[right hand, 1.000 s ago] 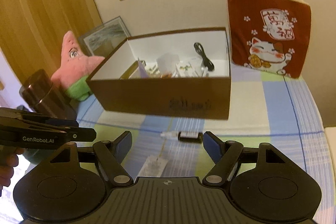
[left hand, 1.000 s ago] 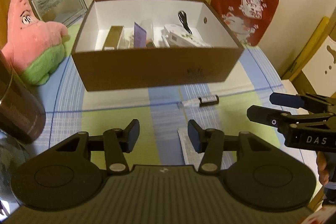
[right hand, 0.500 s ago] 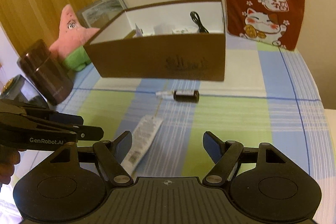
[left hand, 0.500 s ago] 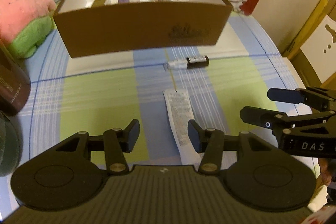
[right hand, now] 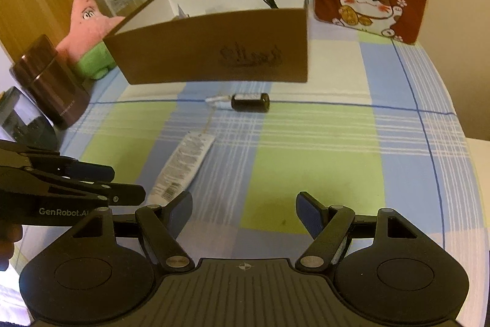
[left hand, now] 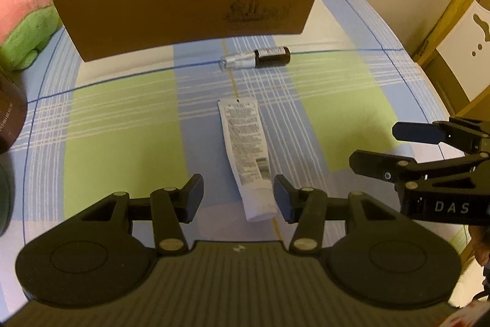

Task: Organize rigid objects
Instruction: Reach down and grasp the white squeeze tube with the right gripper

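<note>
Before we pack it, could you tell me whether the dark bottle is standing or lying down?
Lying down: the bottle rests on its side on the cloth.

- The left wrist view looks forward and steeply down over the left gripper, close above the white tube.
- The right wrist view sits further right and aims flatter, toward the brown box and the wall.
- Both views share the tube, the dark bottle, the box and the checked cloth; each catches the other gripper at its edge.
</note>
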### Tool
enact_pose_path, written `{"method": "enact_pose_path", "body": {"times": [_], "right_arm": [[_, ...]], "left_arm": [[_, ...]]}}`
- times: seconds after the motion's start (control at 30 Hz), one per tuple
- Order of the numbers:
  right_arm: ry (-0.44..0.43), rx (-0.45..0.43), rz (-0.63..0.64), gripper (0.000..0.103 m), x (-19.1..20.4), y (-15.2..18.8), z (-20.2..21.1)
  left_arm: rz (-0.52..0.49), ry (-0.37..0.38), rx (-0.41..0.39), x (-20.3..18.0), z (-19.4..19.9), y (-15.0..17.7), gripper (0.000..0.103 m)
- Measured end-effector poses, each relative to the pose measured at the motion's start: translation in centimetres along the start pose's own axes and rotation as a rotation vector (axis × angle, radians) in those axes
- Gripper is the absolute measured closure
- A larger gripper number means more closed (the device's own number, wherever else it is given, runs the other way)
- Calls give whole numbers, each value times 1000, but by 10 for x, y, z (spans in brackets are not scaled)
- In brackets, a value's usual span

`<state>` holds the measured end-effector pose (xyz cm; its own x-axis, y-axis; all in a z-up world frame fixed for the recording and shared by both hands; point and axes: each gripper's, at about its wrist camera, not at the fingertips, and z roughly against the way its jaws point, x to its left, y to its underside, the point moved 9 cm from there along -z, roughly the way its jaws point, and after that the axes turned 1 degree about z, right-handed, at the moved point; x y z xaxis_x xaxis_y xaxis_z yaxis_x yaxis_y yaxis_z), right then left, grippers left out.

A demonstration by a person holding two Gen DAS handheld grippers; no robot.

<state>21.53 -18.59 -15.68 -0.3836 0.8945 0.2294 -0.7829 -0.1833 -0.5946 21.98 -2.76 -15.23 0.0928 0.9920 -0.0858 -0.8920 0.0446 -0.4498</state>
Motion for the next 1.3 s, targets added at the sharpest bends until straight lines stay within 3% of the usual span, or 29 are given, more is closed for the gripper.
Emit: {"method": "enact_pose_path", "body": {"times": [0.77, 1.0, 1.3], "right_arm": [[9, 40, -69, 31, -16, 17, -6], [-25, 45, -49, 31, 5, 11, -16], [-92, 66, 22, 32, 60, 6, -46]], "left_arm": [[-49, 5, 10, -12, -20, 9, 56], [-11, -21, -1, 9, -14, 7, 56], [71, -57, -6, 52, -13, 11, 56]]}}
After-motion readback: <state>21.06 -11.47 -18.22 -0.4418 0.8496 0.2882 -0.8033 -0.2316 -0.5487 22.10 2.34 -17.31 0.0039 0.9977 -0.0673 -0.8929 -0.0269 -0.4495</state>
